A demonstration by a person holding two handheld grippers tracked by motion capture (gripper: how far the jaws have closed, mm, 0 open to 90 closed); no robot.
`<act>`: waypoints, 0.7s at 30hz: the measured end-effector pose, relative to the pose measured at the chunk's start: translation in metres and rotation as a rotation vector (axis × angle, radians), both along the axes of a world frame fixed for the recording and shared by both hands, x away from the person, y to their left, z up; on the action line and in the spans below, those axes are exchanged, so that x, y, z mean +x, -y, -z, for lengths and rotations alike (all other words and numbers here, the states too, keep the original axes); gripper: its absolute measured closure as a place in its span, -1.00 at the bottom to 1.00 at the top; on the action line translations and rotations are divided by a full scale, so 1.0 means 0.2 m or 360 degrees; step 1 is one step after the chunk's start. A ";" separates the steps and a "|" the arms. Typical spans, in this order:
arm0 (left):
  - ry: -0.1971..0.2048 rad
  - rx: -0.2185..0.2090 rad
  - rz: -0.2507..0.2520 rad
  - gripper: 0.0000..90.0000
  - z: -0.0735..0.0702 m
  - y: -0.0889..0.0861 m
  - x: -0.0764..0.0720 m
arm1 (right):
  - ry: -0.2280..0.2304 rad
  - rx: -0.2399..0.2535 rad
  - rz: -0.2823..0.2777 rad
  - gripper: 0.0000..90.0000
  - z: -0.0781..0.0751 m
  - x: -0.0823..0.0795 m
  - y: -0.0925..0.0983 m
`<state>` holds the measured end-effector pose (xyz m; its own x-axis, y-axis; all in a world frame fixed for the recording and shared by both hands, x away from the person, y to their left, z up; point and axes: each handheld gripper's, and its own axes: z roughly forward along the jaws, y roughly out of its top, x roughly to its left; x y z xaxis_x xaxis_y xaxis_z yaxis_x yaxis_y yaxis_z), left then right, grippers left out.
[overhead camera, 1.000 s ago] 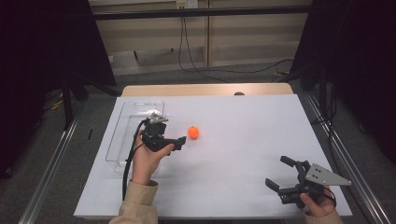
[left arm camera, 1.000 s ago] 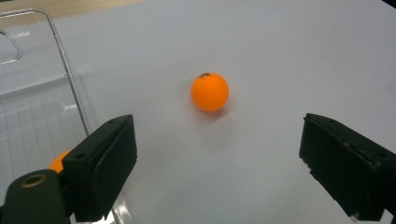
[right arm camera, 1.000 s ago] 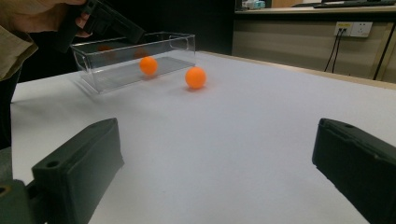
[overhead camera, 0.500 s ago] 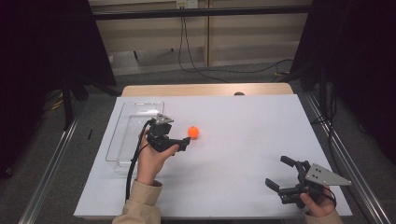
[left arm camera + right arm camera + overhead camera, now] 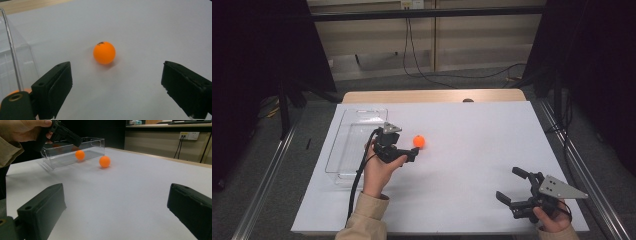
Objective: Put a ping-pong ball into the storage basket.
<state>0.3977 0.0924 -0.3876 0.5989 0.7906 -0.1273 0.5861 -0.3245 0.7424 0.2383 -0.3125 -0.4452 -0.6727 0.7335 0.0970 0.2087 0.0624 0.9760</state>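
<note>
We hold the left gripper (image 5: 412,154) released, just left of the orange ball (image 5: 419,141) at frame centre-left. Uneven jaw contact may roll the ball away.

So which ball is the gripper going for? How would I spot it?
Find the white table, then the clear plastic box at its left side. Just right of the box, in front of the left hand-held gripper, sits an orange ball. Unlike the orange ball inside the box, it lies on the bare table.

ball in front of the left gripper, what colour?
Orange, with a small dark mark on top. The ball shows best in the left gripper view, lying on the white table.
</note>
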 end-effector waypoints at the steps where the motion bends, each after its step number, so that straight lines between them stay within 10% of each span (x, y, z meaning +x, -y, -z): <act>1: -0.0007 0.0002 0.0000 -0.78 0.00 0.00 0.00 | 0.0000 0.0001 0.0000 -0.97 0.00 0.00 0.00; 21: -0.0003 -0.0003 -0.0012 -0.80 0.07 0.05 0.04 | 0.0004 0.0002 0.0002 -0.97 0.00 0.00 0.00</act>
